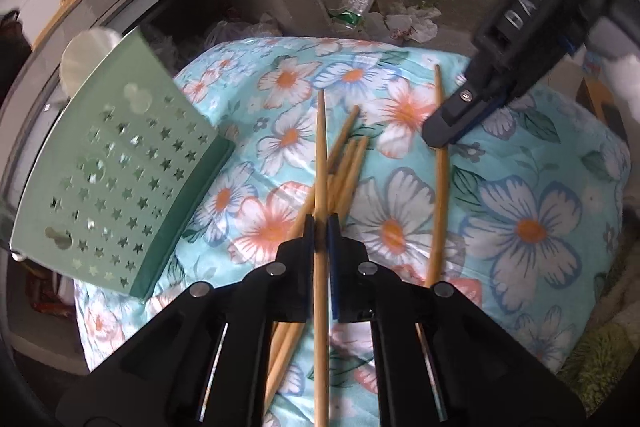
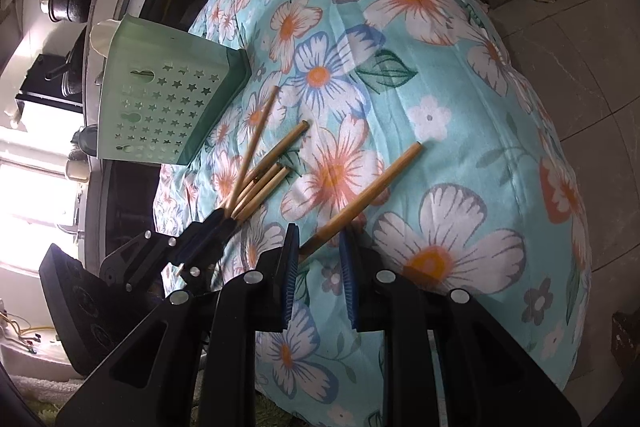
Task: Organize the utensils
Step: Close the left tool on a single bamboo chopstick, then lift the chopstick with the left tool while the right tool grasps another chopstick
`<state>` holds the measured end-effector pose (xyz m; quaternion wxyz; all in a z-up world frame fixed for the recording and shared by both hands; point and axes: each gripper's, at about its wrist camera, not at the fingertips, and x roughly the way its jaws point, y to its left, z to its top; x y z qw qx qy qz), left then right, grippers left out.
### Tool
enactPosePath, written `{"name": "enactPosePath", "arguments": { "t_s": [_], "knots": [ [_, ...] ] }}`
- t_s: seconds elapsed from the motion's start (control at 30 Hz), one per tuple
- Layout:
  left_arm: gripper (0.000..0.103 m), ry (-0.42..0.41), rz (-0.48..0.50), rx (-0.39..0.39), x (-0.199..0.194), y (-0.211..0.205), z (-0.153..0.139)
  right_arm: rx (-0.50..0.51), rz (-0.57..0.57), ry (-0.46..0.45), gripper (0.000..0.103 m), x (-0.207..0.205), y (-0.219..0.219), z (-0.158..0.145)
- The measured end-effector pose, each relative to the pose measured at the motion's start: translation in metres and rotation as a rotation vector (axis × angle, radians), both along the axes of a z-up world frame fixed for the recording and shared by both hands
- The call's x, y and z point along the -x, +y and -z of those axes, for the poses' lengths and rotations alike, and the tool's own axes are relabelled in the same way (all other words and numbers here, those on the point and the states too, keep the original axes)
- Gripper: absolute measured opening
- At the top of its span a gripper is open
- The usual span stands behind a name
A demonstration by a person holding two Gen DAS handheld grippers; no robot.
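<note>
Flowery blue cloth (image 1: 520, 163) covers a soft, lumpy surface. On it lie smooth wooden chopsticks (image 1: 348, 163) beside a green plastic holder (image 1: 116, 171) with star holes. "DAS" shows on the right gripper (image 2: 318, 259), spread around one chopstick (image 2: 372, 191). The left gripper (image 1: 320, 227) pinches a raised chopstick (image 1: 320, 155).

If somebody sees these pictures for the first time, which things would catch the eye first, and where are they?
First comes the bright floral cloth that covers the whole surface. On it lies a loose bunch of wooden chopsticks; the left claw is shut on one chopstick, while a single chopstick lies between the right claw's open fingers. At the cloth's left edge a green holder with star-shaped holes lies tipped over.
</note>
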<state>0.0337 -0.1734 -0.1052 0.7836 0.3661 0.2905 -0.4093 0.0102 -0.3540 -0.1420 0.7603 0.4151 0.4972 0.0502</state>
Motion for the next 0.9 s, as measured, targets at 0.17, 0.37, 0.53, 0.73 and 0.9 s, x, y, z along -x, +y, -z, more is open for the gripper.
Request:
{"name": "enactPosePath", "arguments": {
  "t_s": [0.17, 0.37, 0.53, 0.73, 0.9],
  "knots": [
    [0.005, 0.213, -0.151, 0.128, -0.038, 0.023, -0.012, 0.019, -0.006, -0.01, 0.02, -0.006, 0.0, -0.004],
    [0.006, 0.45, -0.289, 0.215, -0.074, 0.044, -0.007, 0.037, -0.012, -0.012, 0.02, -0.018, 0.002, -0.007],
    [0.021, 0.517, -0.307, 0.268, -0.087, 0.045, -0.02, 0.02, 0.0, -0.006, 0.022, -0.022, -0.003, -0.006],
    [0.022, 0.564, -0.32, 0.229, -0.11, 0.024, -0.017, -0.057, 0.053, -0.005, 0.031, -0.023, -0.015, -0.001],
    [0.022, 0.561, -0.311, 0.199, -0.124, 0.002, -0.014, -0.174, 0.145, 0.002, 0.032, -0.024, -0.029, 0.01]
  ]
}}
